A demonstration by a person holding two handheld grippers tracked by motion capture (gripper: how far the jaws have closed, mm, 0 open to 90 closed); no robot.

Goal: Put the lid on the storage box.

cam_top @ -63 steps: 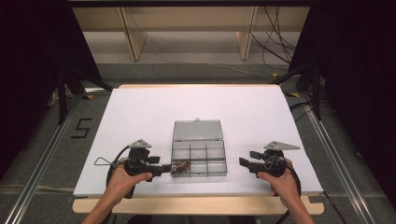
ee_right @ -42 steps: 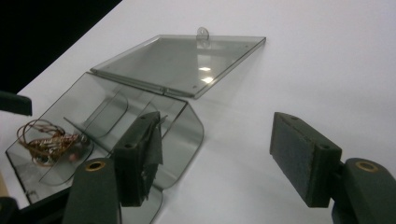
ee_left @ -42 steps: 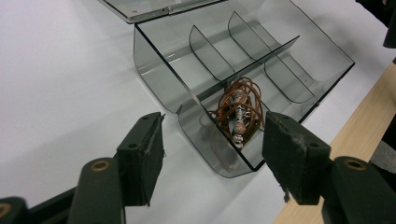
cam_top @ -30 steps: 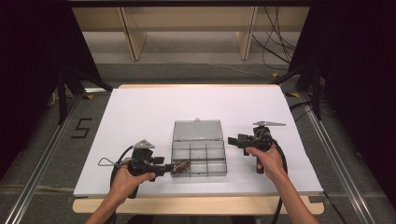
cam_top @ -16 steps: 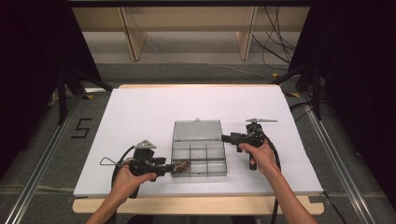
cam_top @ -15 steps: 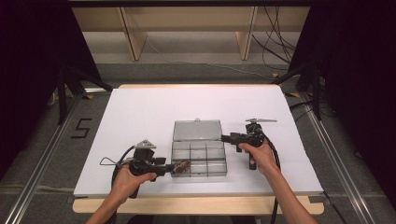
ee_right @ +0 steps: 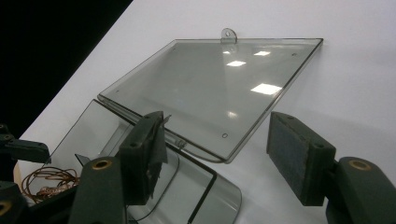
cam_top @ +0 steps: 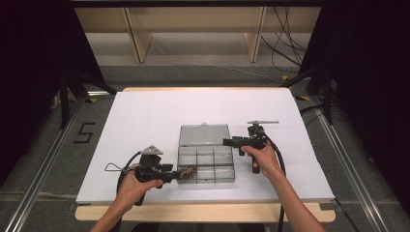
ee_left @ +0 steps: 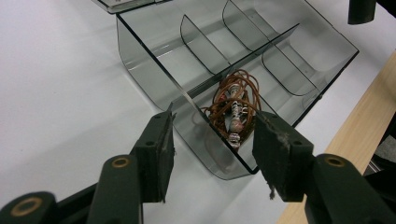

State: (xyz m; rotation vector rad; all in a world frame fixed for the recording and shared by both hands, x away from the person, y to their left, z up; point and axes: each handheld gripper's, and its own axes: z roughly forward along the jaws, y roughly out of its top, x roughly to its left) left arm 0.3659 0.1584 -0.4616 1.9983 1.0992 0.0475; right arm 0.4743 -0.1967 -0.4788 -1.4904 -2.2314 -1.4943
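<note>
Left gripper view: the left gripper (ee_left: 212,144) is held with its jaws spread, having just been closing a little, astride the near corner wall of the clear plastic box (ee_left: 149,74); nothing is pinched. Inside that corner compartment a light, springy coil of copper wire (ee_left: 233,105) is seen, best pinched across the bundle. Beyond the box, its thin, slippery lid (ee_right: 219,88) is approached at its edge by the spread right gripper (ee_right: 217,149).
</note>
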